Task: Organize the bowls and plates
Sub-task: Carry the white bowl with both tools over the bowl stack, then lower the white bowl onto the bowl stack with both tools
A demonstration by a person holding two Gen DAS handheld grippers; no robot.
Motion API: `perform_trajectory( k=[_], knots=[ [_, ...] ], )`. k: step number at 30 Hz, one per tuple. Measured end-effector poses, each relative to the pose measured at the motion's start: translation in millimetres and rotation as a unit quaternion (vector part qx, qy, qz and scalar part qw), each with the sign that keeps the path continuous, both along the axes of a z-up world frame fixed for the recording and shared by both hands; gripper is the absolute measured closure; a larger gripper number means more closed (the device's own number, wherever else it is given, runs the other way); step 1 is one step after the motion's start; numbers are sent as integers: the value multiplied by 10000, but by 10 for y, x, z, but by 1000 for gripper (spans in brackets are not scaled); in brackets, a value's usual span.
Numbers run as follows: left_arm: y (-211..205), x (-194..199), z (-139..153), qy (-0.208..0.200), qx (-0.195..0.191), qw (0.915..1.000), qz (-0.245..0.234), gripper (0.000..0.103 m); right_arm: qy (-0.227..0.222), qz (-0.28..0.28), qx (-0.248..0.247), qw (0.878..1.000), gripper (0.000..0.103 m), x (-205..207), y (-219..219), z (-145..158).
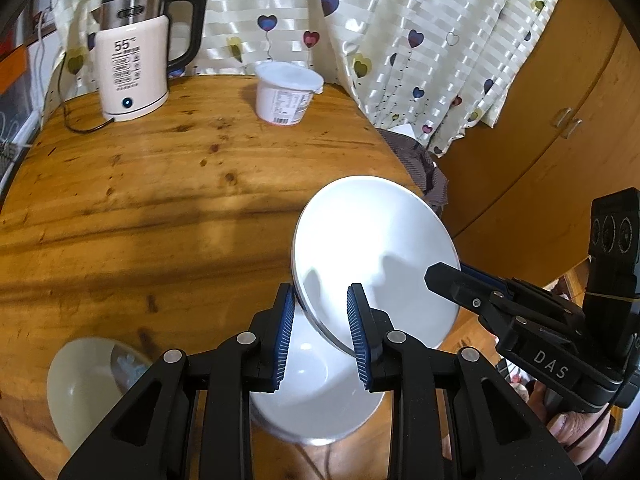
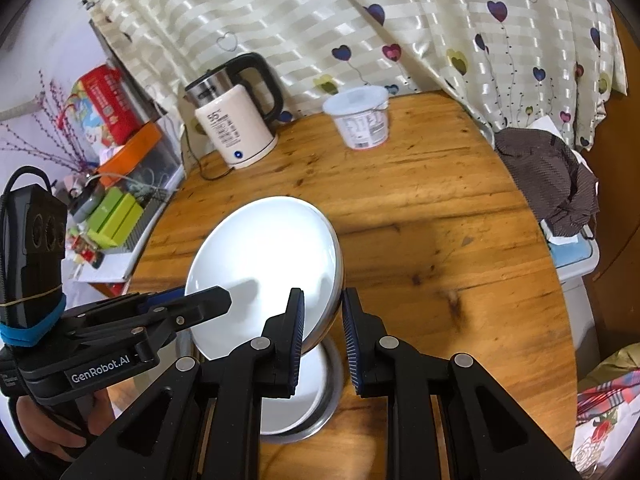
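Plate (image 1: 376,256), white and tilted steeply, is hanging above a white bowl (image 1: 316,396) near the front edge of the wooden surface (image 1: 160,200); in the left wrist view the left tongs (image 1: 322,334) are standing narrowly apart, clamping the plate's near rim, while the right tongs (image 1: 444,276) are biting its far-right rim. A second bowl (image 1: 84,384) is sitting toward the front-left corner. Judging from the tilt, the glossy plate is risking a slip and a chip against the bowl beneath if either grip is loosening. In the right wrist view the right tongs (image 2: 323,336) are pinching the plate's (image 2: 264,268) right edge, nearly together, and the left tongs (image 2: 216,300) are gripping its left rim.
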State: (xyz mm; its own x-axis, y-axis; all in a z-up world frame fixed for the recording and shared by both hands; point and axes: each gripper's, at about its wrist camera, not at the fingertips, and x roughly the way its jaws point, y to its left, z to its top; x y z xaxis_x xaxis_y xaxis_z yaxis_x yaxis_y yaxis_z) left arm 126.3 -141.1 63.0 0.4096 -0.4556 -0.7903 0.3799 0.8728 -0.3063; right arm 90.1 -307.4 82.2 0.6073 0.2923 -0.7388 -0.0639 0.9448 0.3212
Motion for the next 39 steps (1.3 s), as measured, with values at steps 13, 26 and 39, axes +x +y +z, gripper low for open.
perform_trajectory(
  k=[13,26,39],
  knots=[
    [190,-240,-158,140,116,9997,161,75,239,175,99,9995,84,-191,194,-187],
    [220,-337,-313,339,239,9989,228,75,516,264,183,9981,84,-244,241,-370],
    [219,-331,-431,489,291,9980,258,75,676,307,178,9971,84,-237,252,-488]
  ],
)
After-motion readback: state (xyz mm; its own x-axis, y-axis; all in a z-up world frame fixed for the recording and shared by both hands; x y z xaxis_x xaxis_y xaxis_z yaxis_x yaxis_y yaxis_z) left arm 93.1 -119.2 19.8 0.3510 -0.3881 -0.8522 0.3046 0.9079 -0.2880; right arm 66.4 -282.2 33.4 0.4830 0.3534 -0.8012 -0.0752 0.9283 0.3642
